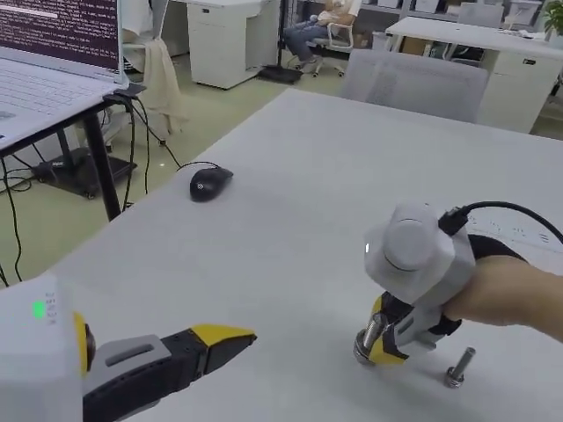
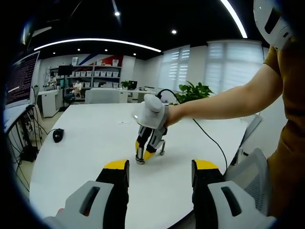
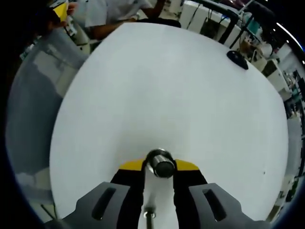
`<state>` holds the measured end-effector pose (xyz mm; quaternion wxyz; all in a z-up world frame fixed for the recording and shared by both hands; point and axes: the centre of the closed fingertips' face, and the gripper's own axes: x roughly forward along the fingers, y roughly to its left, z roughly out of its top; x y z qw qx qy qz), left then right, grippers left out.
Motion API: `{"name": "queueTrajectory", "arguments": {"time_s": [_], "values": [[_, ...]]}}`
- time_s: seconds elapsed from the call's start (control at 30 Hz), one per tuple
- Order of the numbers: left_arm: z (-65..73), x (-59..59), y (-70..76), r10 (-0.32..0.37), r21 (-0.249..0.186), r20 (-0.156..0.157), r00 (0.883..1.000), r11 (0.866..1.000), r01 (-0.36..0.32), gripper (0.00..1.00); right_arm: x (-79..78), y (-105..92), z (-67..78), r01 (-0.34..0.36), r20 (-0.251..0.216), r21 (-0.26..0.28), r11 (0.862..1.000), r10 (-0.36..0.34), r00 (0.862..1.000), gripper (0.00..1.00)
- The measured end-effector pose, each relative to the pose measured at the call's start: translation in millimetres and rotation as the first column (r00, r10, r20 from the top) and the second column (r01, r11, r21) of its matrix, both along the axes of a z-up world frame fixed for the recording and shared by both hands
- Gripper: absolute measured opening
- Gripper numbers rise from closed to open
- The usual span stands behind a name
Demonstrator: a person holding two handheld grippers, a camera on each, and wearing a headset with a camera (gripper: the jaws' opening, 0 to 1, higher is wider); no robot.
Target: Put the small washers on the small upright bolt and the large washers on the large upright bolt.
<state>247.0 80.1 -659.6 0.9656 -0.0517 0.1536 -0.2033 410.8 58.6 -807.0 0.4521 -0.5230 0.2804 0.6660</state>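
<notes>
Large bolt [image 3: 161, 163] between right tongs [image 1: 380, 341]

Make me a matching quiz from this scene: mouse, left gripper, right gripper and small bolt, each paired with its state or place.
Things:
1. mouse
2. left gripper
3. right gripper
4. small bolt

States or places:
A. shut on the large bolt
B. free on the table, beside the right gripper
C. black, lying away from both grippers
D. open, holding nothing

Pairs: 1-C, 2-D, 3-A, 4-B.
</notes>
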Motion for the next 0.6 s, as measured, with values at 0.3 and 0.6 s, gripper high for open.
{"name": "queueTrajectory", "arguments": {"time_s": [0.3, 0.6], "values": [[-2.5, -0.1, -2.2, 0.0, 0.0, -0.006, 1.0, 1.0, 0.0, 0.51, 0.2, -5.8, -4.3, -0.037, 0.004, 0.007, 0.999, 0.037, 0.999, 0.24], [-2.4, -0.9, -1.3, -0.006, 0.01, -0.007, 1.0, 1.0, 0.006, 0.51, -2.5, -8.1, 11.4, 0.02, -0.012, 0.112, 0.994, -0.019, 1.0, 0.26]]}}
